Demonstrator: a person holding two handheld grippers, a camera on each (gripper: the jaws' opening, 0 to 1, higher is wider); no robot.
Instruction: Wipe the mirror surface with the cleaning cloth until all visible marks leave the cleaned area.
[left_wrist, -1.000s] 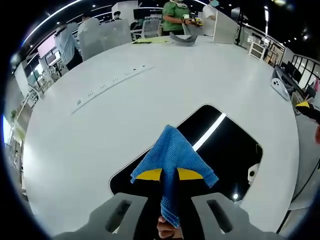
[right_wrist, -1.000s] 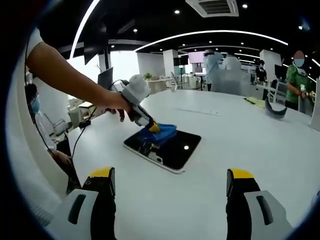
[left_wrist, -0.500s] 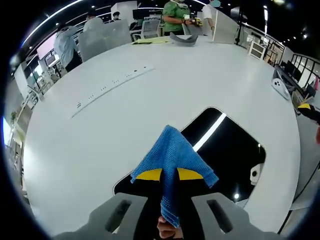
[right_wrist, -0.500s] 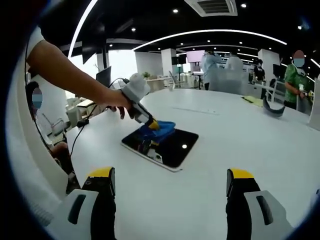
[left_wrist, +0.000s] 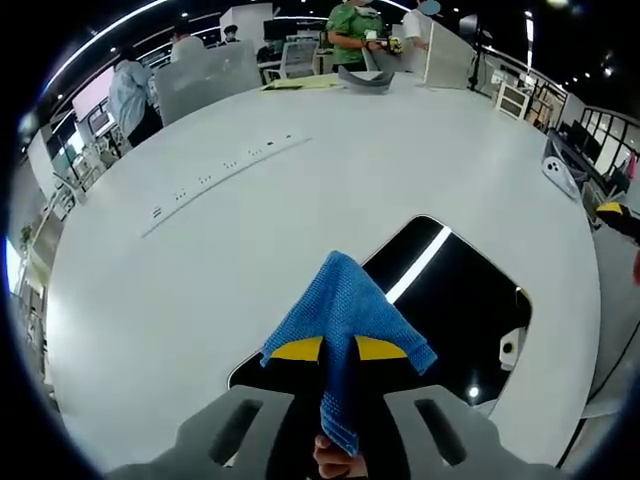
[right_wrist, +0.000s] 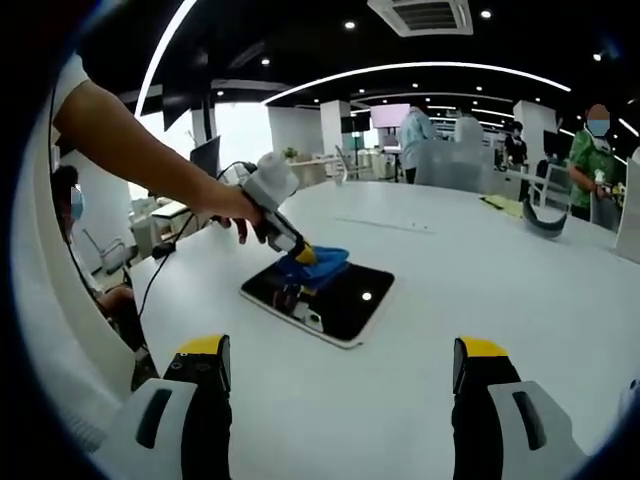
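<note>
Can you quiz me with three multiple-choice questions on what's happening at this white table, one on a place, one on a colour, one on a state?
1. Where does the mirror lie?
A. flat on the white table
B. propped against a wall
C. on a chair

2. What colour is the cleaning cloth?
A. red
B. blue
C. green

3. How does the right gripper stand?
A. shut on the cloth
B. shut on the mirror
C. open, holding nothing

Answers:
1 A: the right gripper view shows it flat on the tabletop.
2 B: the blue cloth shows in both views.
3 C: its jaws stand wide apart, while the left gripper pinches the cloth.
</note>
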